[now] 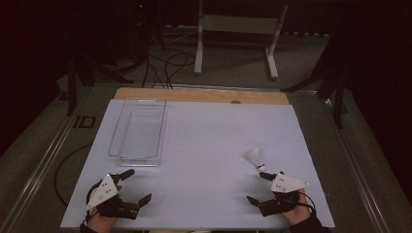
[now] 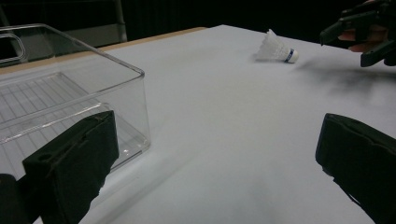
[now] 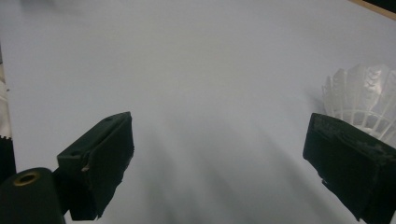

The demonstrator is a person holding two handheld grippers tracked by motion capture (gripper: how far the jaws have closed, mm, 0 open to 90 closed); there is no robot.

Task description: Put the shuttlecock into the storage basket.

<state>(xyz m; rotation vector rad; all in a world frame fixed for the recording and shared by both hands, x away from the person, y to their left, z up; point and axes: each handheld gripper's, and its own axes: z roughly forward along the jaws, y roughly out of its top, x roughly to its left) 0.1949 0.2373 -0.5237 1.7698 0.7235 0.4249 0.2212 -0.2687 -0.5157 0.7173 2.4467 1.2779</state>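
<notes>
A white shuttlecock (image 1: 255, 158) lies on its side on the white table sheet (image 1: 204, 145), right of centre, its cork end toward the near edge. Just below it my right gripper (image 1: 258, 187) stands open with nothing between its jaws; the shuttlecock (image 3: 364, 100) peeks out behind the right-hand jaw in the right gripper view. At the near left my left gripper (image 1: 137, 185) is open and empty too. A clear plastic bin (image 1: 138, 130) stands empty just beyond it. From the left gripper view the bin (image 2: 70, 98) is close at left, the shuttlecock (image 2: 276, 48) far across.
A wooden strip (image 1: 201, 95) runs along the table's far edge. Beyond it are a white metal stand (image 1: 238, 29) and cables on the floor. The other hand's gripper (image 2: 364, 32) shows at the top right of the left gripper view.
</notes>
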